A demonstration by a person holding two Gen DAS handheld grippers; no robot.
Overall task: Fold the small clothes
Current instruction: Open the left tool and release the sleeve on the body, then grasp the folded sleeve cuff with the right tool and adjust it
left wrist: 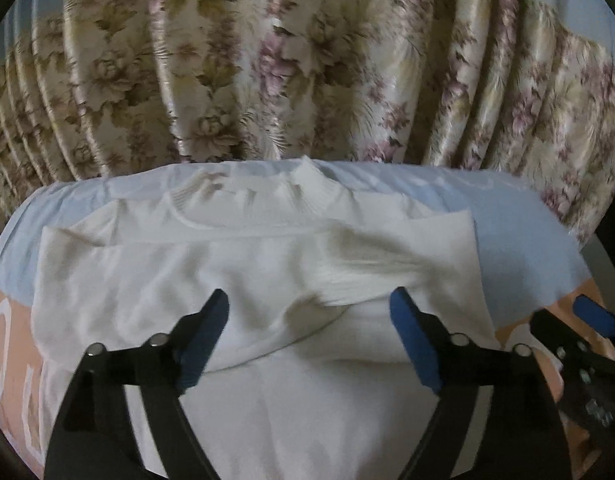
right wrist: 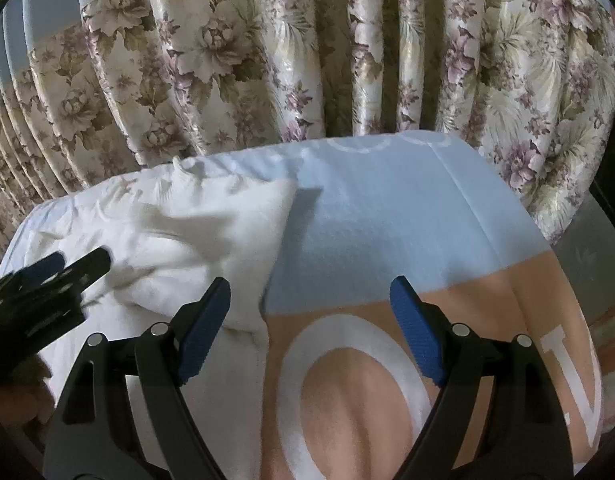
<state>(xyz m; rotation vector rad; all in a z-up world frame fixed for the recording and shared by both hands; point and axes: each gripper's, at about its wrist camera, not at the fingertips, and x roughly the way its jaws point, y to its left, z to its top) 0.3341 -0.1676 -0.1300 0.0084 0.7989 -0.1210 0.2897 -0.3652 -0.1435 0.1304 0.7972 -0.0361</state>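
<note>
A white knit sweater (left wrist: 243,280) lies flat on a blue and peach blanket (left wrist: 519,248), collar toward the curtain, with a sleeve folded across its chest. My left gripper (left wrist: 309,310) hovers open over the sweater's middle, nothing between its fingers. In the right wrist view the sweater (right wrist: 179,232) fills the left side. My right gripper (right wrist: 310,298) stands open over the garment's right edge and the blanket (right wrist: 387,220), holding nothing. The left gripper's fingers (right wrist: 59,266) show at the far left of that view, and the right gripper's fingertip (left wrist: 595,312) at the left view's right edge.
A floral curtain (left wrist: 307,60) hangs close behind the far edge of the surface. The blanket bears large white letters (right wrist: 347,380) on its peach band. A dark edge (right wrist: 603,200) runs at the far right.
</note>
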